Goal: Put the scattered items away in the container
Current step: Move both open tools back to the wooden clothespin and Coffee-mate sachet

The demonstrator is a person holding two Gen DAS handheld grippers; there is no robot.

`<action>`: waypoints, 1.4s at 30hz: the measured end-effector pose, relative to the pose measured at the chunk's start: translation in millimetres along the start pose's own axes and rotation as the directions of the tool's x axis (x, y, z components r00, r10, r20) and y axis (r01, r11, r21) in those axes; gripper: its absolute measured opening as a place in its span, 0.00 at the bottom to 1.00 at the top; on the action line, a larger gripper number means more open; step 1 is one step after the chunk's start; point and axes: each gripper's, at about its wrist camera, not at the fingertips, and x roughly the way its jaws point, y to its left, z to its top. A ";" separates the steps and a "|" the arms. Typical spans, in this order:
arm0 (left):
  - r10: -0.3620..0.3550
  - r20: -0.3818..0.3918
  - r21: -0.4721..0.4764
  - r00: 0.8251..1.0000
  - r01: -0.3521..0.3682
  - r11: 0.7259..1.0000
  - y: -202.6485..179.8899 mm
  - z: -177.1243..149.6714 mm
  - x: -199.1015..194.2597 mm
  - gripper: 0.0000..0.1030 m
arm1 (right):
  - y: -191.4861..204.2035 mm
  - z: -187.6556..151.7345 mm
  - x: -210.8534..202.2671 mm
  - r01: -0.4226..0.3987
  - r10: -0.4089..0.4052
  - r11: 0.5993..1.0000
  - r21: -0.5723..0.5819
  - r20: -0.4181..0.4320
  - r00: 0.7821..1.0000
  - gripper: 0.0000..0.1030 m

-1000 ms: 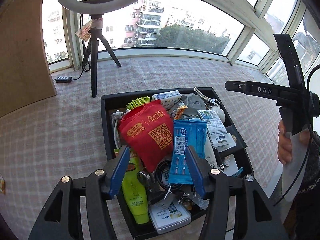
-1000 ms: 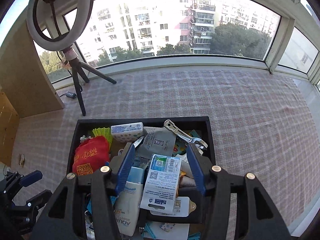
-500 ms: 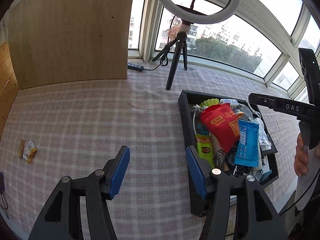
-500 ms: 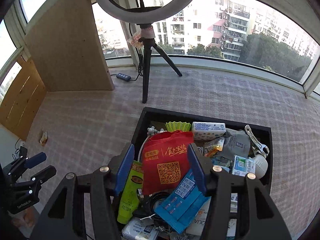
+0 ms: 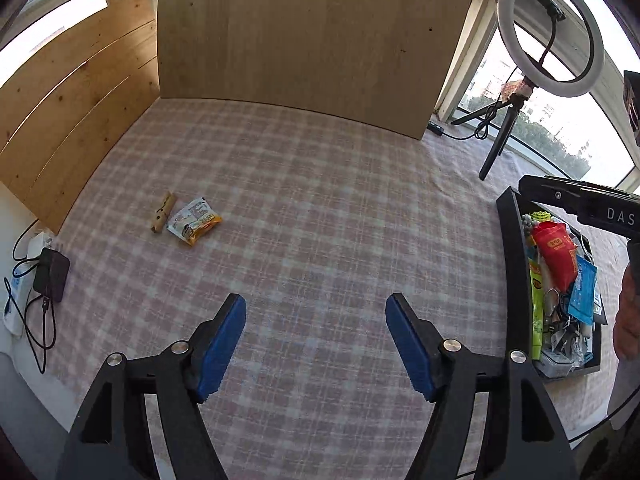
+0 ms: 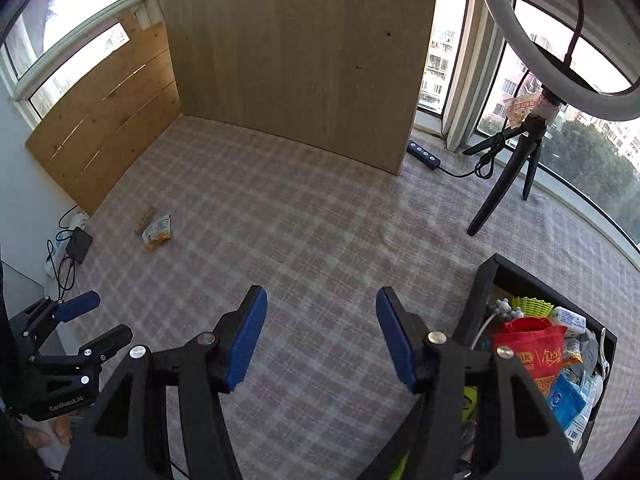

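A small orange-and-white snack packet [image 5: 194, 221] lies on the checked cloth with a short brown stick [image 5: 163, 213] beside it; the right wrist view shows the packet [image 6: 158, 232] far left. The black container [image 5: 516, 280] stands at the right edge, crowded with items, among them a red bag [image 5: 554, 254]. In the right wrist view the container [image 6: 476, 300] is at lower right. My left gripper [image 5: 315, 304] hangs over bare cloth, its jaws opening, nothing between them. My right gripper [image 6: 320, 294] is also opening and empty, left of the container.
A ring light on a tripod [image 6: 508, 184] stands at the back right, a power strip [image 6: 424, 155] near it. Wooden boards [image 5: 300, 40] wall the back and left. A black adapter with cables [image 5: 50, 274] lies at the left edge. A person's hand [image 5: 628, 320] shows at right.
Both grippers have swung left, away from above the container, which now sits at the right edge. The packet and stick have come into closer view. The left jaws stand wider.
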 end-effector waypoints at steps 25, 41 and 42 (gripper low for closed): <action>0.045 -0.010 -0.208 0.999 -0.046 0.977 198.8 43.3 56.8 0.68 | 183.7 19.8 137.9 -0.107 0.066 0.966 -0.234 -0.178 0.982 0.57; -0.008 -0.091 -0.098 0.996 -0.001 0.995 178.9 79.4 139.8 0.65 | 207.1 41.5 218.5 -0.155 0.109 0.963 -0.219 -0.208 0.972 0.58; -0.005 -0.094 -0.093 0.996 -0.004 0.996 177.9 79.8 142.1 0.64 | 206.8 42.7 220.4 -0.164 0.118 0.963 -0.216 -0.210 0.971 0.58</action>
